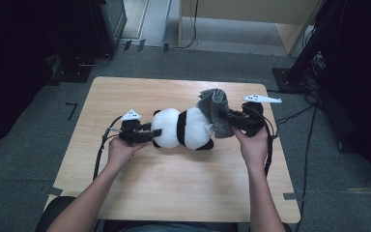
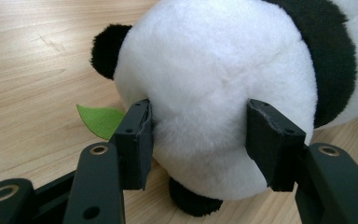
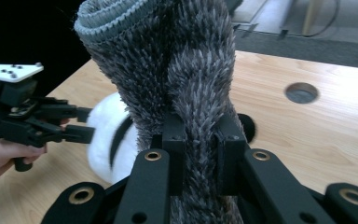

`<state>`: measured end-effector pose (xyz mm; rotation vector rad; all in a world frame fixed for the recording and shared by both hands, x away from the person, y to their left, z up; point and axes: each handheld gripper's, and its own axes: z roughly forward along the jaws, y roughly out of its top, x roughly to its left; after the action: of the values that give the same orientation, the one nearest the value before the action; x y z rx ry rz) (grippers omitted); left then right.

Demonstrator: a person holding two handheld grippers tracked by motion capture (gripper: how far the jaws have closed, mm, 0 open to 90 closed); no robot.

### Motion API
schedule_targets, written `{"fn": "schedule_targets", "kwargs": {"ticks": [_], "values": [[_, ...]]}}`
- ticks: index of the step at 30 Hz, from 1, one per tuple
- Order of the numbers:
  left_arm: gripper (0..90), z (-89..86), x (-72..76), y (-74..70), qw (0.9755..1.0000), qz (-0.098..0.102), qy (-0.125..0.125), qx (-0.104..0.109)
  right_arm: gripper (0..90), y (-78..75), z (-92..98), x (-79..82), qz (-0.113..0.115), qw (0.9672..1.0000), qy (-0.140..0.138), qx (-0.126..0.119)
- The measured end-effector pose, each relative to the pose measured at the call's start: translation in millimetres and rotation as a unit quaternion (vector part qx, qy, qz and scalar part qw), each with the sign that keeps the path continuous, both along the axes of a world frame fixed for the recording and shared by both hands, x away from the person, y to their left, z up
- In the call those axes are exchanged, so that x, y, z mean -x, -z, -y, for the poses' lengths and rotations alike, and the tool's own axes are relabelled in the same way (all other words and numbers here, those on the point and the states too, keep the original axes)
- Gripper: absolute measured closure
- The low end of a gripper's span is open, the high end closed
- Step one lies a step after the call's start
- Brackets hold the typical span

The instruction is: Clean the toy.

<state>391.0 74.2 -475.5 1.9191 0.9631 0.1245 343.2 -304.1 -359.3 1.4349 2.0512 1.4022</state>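
The plush panda [image 1: 183,128], lying at the middle of the wooden table [image 1: 174,183], is clamped at its head by the left gripper [image 2: 198,140], while a fuzzy grey sock [image 3: 182,84], pinched in the right gripper [image 3: 200,154], is held above the panda's rear, apparently not yet fully on or off.

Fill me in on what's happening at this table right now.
A person works a gripper in each hand over a wooden table. The left gripper clamps the white head end of a plush panda lying on its side. The right gripper is shut on a fuzzy grey sock, lifted at the panda's other end with its ribbed cuff on top. A green felt leaf lies beside the panda's head.
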Motion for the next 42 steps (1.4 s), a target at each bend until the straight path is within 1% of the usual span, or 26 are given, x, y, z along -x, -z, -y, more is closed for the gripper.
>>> {"fn": "schedule_targets", "kwargs": {"ticks": [3,5,8,9,11,14,18,21,27,29,33,35,36,38,42], "values": [[44.9,0.1,0.0,0.2,1.0,0.0,0.0,0.002,78.7,6.3,-11.0,-5.2,-0.007,0.9999,-0.014,0.002],[44.9,0.0,-0.2,0.4,1.0,0.0,0.0,0.003,78.7,16.1,-16.8,-10.6,-0.022,0.9995,-0.022,0.003],[44.9,-0.3,-0.5,0.6,1.0,-0.002,0.0,0.005,78.7,27.9,-21.4,-16.3,-0.038,0.9989,-0.026,0.009],[44.9,-0.4,-0.6,0.7,1.0,-0.003,0.0,0.006,78.6,31.4,-22.5,-17.8,-0.042,0.9988,-0.026,0.008],[44.8,-0.4,-0.9,0.8,1.0,-0.003,0.0,0.007,78.6,35.6,-23.1,-19.2,-0.043,0.9987,-0.025,0.004],[44.8,-0.3,-1.1,0.9,0.9999,-0.003,0.0,0.01,78.5,38.4,-21.3,-20.1,-0.043,0.9988,-0.023,0.007],[44.8,-0.4,-1.4,0.9,0.9999,-0.002,0.001,0.013,78.5,43.3,-16.7,-22.0,-0.046,0.9987,-0.02,0.003],[44.8,-0.3,-1.7,0.9,0.9998,-0.004,0.001,0.017,78.6,48.4,-11.5,-23.9,-0.052,0.9986,-0.011,0.004],[44.8,-0.4,-2.5,1.1,0.9998,-0.005,0.0,0.02,78.7,57.9,-3.0,-27.1,-0.067,0.9977,0.002,-0.004],[44.8,-0.5,-2.8,1.2,0.9998,-0.005,0.0,0.021,78.7,60.7,-1.4,-28.0,-0.069,0.9976,0.004,-0.004],[44.7,-0.3,-3.5,1.0,0.9997,-0.005,0.0,0.022,78.9,68.9,3.3,-30.7,-0.083,0.9965,0.01,-0.008],[44.7,-0.2,-5.2,-0.2,0.9998,-0.008,0.004,0.017,79.1,74.0,4.3,-31.6,-0.09,0.9957,0.014,-0.015],[44.7,0.1,-5.9,-0.9,0.9998,-0.011,0.004,0.017,79.2,76.4,4.2,-32.0,-0.092,0.9955,0.016,-0.014],[44.7,-0.2,-7.4,-1.0,0.9997,-0.014,0.006,0.018,79.3,81.2,3.7,-33.2,-0.099,0.9948,0.02,-0.012],[44.3,-1.2,-9.9,-0.6,0.9996,-0.018,0.009,0.021,79.5,92.4,3.7,-35.6,-0.113,0.9931,0.026,-0.021]]}}
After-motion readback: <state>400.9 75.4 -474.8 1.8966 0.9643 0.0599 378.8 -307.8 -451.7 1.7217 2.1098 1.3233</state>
